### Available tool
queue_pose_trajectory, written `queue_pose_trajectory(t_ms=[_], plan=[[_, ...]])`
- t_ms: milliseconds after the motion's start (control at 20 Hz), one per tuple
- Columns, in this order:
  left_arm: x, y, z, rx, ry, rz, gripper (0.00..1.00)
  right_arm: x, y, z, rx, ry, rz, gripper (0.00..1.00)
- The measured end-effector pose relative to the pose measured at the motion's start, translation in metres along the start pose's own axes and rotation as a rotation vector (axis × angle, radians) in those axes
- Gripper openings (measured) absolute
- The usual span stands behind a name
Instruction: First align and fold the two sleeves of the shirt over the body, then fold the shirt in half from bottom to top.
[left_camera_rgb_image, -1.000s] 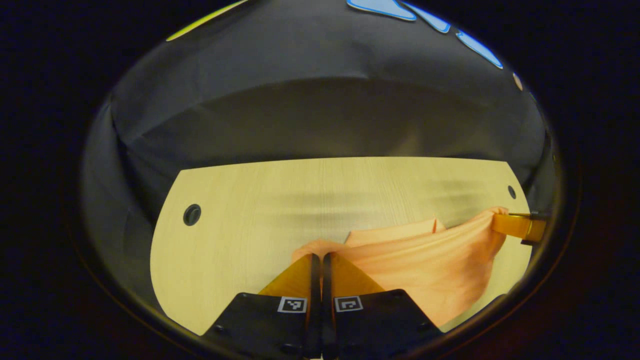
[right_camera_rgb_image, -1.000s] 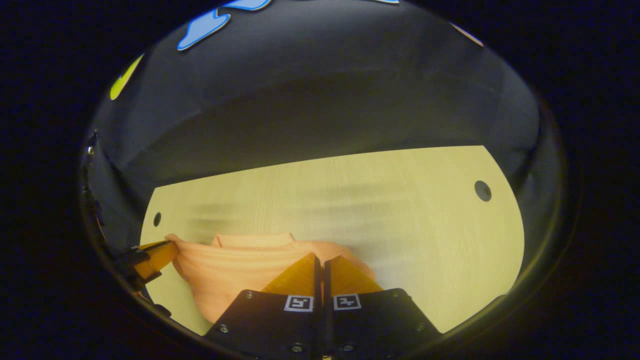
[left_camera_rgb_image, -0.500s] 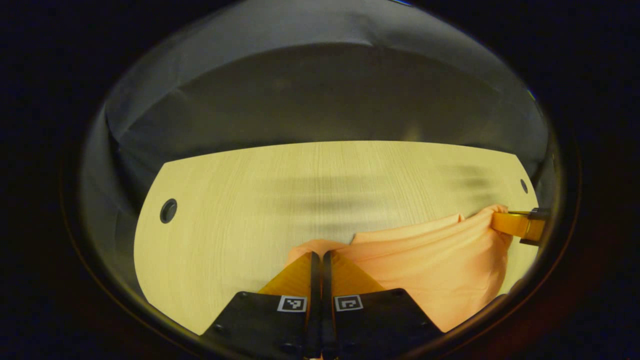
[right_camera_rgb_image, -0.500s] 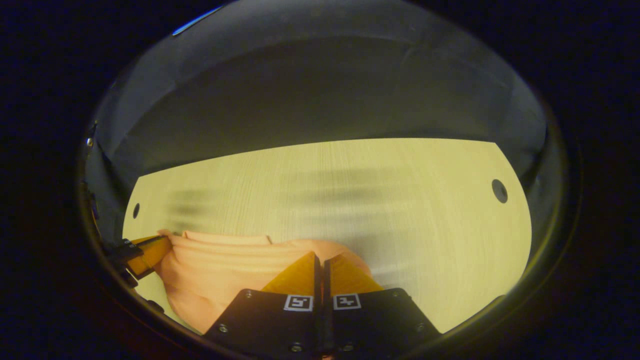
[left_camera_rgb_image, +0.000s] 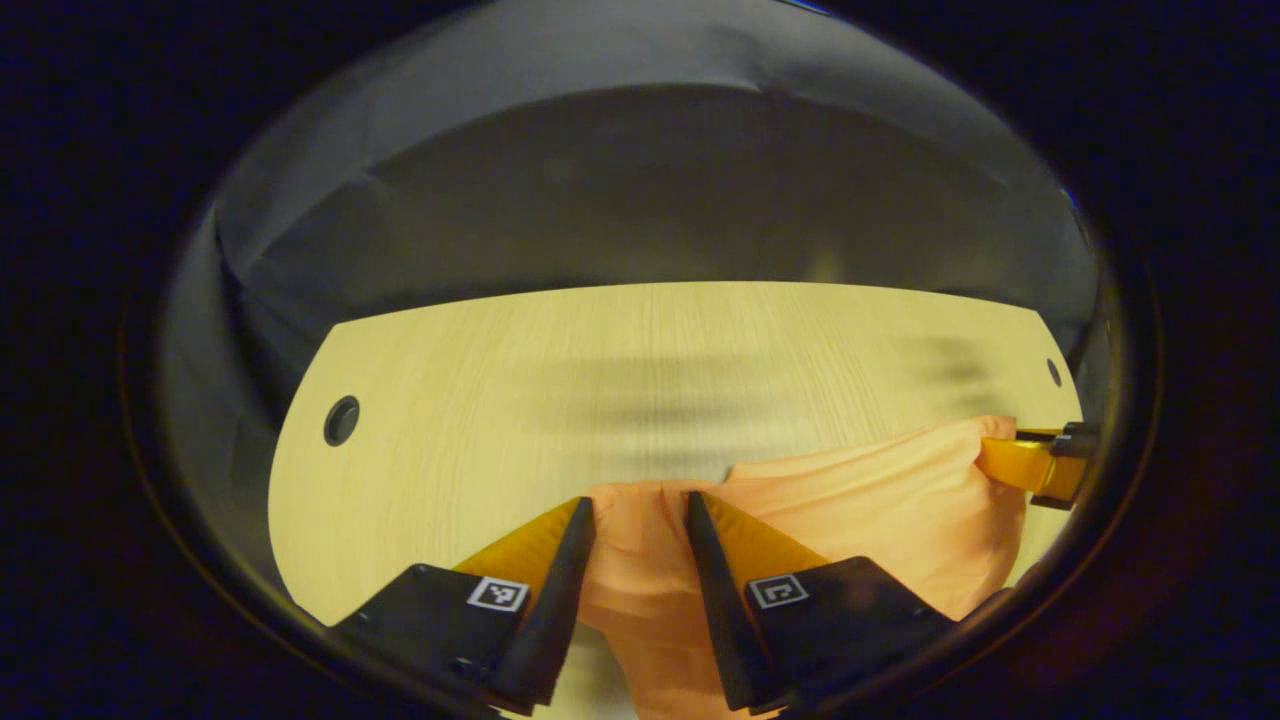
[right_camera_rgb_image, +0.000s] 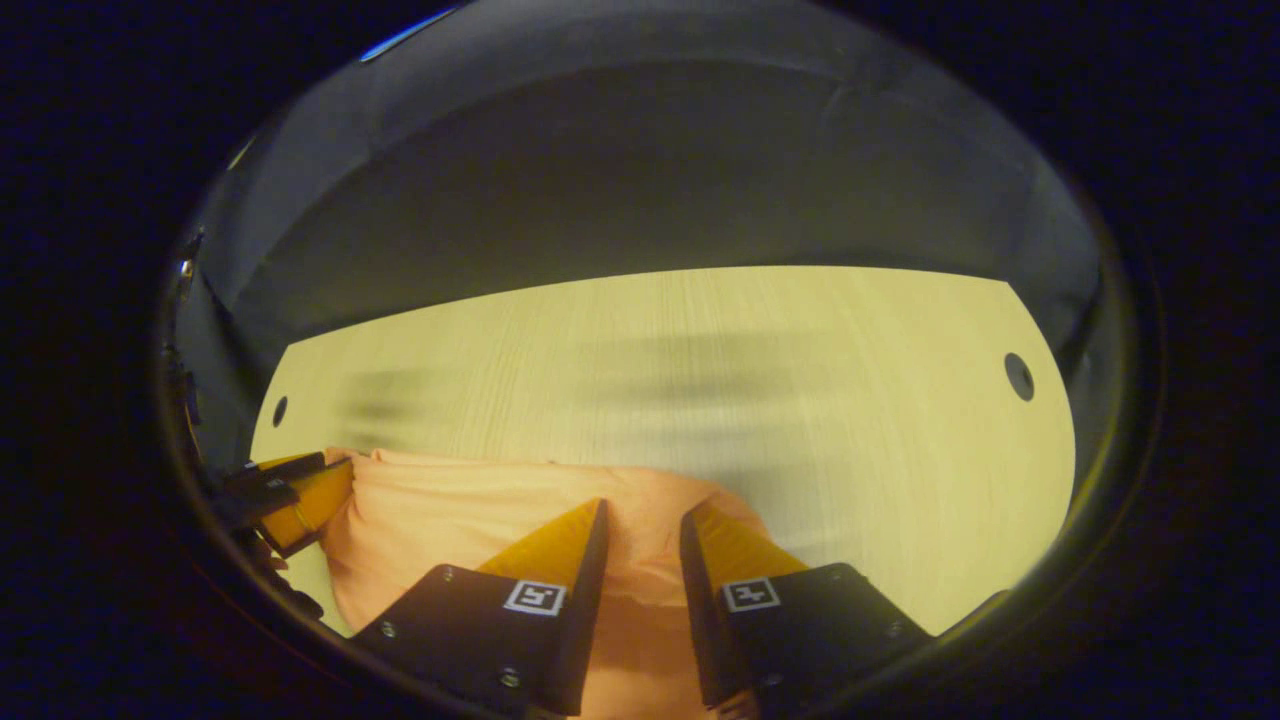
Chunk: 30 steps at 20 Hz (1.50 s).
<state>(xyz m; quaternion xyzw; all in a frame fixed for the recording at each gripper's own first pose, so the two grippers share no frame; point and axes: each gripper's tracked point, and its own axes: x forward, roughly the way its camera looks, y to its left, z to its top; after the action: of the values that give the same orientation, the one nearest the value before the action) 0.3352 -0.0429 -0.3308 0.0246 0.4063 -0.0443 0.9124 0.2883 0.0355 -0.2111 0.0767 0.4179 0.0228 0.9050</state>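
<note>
Both sets of jaws have sprung apart since a moment ago, the left gripper (left_camera_rgb_image: 640, 515) and right gripper (right_camera_rgb_image: 642, 520) now straddling the bunched peach-orange cotton shirt (left_camera_rgb_image: 860, 510) lying near on the pale wooden desk (right_camera_rgb_image: 800, 400).

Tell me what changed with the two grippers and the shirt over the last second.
Both grippers opened: the left gripper and right gripper were clamped on the orange shirt and now stand apart, letting it go. The shirt has settled lower onto the table. The table itself is unchanged.
</note>
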Motion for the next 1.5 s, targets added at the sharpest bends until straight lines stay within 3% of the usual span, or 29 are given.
queue_pose_trajectory(t_ms=[400, 500, 700, 800, 850, 950, 1000, 1050, 1100, 1150, 1250, 1300, 1450, 1500], plan=[[-0.085, -0.018, 0.018, -0.003, -0.1, -0.05, 0.68, -0.079, 0.007, 0.01, -0.047, -0.128, -0.01, 0.42], [-0.118, -0.033, 0.018, 0.001, -0.117, -0.061, 0.64, -0.104, 0.013, 0.01, -0.055, -0.155, -0.004, 0.43], [-0.189, -0.04, 0.011, 0.008, -0.161, -0.083, 0.68, -0.168, 0.026, 0.006, -0.06, -0.215, 0.019, 0.42], [-0.229, -0.045, 0.008, 0.019, -0.189, -0.085, 0.64, -0.201, 0.032, 0.003, -0.062, -0.246, 0.032, 0.42], [-0.25, -0.051, 0.008, 0.019, -0.207, -0.09, 0.67, -0.217, 0.036, 0.001, -0.062, -0.266, 0.039, 0.4], [-0.287, -0.057, 0.001, 0.02, -0.235, -0.097, 0.65, -0.248, 0.042, -0.008, -0.07, -0.296, 0.052, 0.42], [-0.303, -0.059, -0.005, 0.02, -0.247, -0.099, 0.71, -0.263, 0.046, -0.015, -0.076, -0.308, 0.057, 0.42], [-0.319, -0.06, -0.012, 0.021, -0.257, -0.098, 0.71, -0.274, 0.049, -0.02, -0.082, -0.324, 0.062, 0.42], [-0.334, -0.06, -0.02, 0.019, -0.269, -0.095, 0.65, -0.287, 0.052, -0.027, -0.083, -0.34, 0.069, 0.42], [-0.348, -0.062, -0.031, 0.021, -0.282, -0.094, 0.71, -0.301, 0.056, -0.035, -0.081, -0.359, 0.081, 0.42], [-0.378, -0.064, -0.051, 0.027, -0.303, -0.097, 0.68, -0.324, 0.058, -0.051, -0.082, -0.391, 0.094, 0.44], [-0.391, -0.065, -0.061, 0.025, -0.314, -0.098, 0.64, -0.336, 0.061, -0.062, -0.081, -0.409, 0.101, 0.4], [-0.425, -0.066, -0.087, 0.02, -0.334, -0.103, 0.68, -0.361, 0.068, -0.094, -0.071, -0.433, 0.117, 0.4], [-0.433, -0.064, -0.098, 0.018, -0.326, -0.104, 0.64, -0.367, 0.071, -0.107, -0.067, -0.43, 0.123, 0.42]])
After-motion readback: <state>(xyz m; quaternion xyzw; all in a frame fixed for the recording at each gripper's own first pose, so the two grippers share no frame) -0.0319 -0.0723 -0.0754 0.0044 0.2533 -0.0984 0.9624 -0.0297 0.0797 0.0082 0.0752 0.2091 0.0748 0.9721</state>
